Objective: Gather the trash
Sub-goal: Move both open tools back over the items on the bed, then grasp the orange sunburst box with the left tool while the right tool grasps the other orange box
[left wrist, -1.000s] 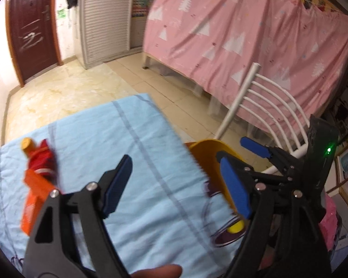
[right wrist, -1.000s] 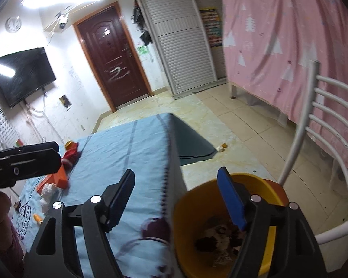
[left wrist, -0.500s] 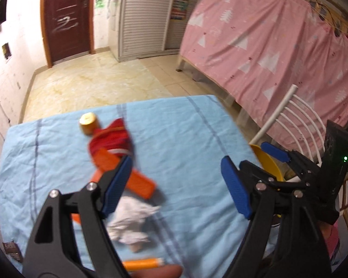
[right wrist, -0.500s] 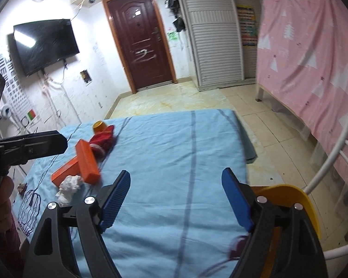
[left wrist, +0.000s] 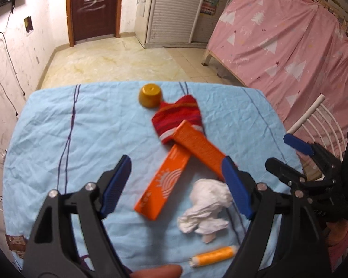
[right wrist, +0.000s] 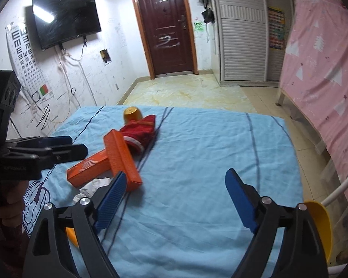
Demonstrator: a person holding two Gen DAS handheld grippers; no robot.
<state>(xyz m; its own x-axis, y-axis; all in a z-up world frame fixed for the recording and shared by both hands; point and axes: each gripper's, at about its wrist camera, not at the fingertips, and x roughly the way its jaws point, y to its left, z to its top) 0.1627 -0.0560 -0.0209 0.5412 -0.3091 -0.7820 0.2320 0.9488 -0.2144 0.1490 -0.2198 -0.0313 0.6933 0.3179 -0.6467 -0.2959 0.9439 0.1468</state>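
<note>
A: Lying on the blue-sheeted bench [left wrist: 58, 139], two crossed orange boxes [left wrist: 164, 180] are shown beside a crumpled tissue [left wrist: 206, 206], a red sock [left wrist: 178, 118] and an orange thread spool [left wrist: 213, 256].

B: How are the grippers set?

A: The left gripper [left wrist: 176, 185] is held wide open and empty above the boxes. The right gripper [right wrist: 176, 201] has just been opened further; nothing is gripped. A yellow bin [right wrist: 320, 227] is seen at the bench's right.

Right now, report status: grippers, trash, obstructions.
Left gripper open, empty. Right gripper empty, jaws just opening. Crumpled tissue on blue cloth, beside orange boxes. Nothing blocking.
</note>
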